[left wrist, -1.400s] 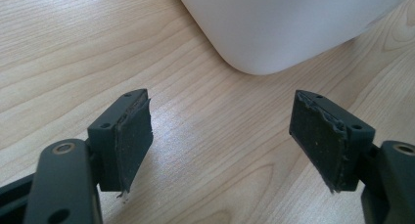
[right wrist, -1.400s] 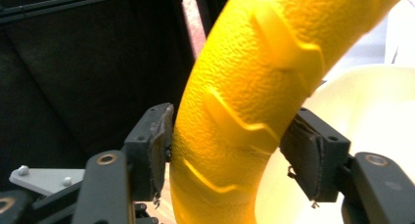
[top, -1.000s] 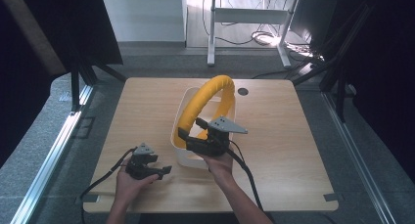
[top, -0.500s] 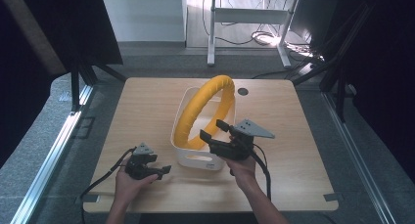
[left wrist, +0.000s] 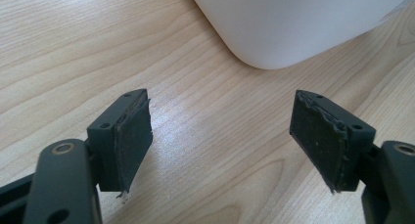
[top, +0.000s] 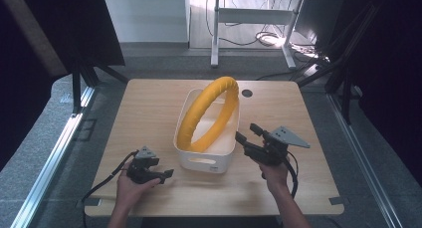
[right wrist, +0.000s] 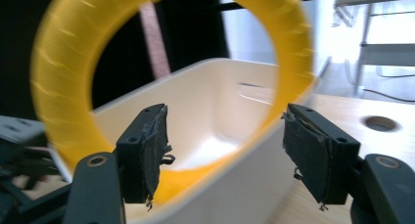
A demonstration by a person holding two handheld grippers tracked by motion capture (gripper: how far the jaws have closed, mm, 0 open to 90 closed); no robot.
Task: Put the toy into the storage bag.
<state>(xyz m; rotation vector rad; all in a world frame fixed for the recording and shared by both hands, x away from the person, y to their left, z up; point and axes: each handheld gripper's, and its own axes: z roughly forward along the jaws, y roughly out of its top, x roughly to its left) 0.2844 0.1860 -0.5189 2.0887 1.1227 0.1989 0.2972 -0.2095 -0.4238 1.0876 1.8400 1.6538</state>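
— Your right tool [top: 249, 134] has pulled back off the yellow ring [top: 209, 113] and now sits just right of the white bin [top: 206, 161], jaws wide, empty.

— And the ring?

— It stands on edge inside the bin, leaning on the far rim, mid-tabletop [top: 149, 103].

— My left tool [top: 164, 174]?

— You hold it low near the bin's front left corner, jaws spread, nothing between them.

Both grippers' fingers [left wrist: 128, 136] apart, hands low and separate.
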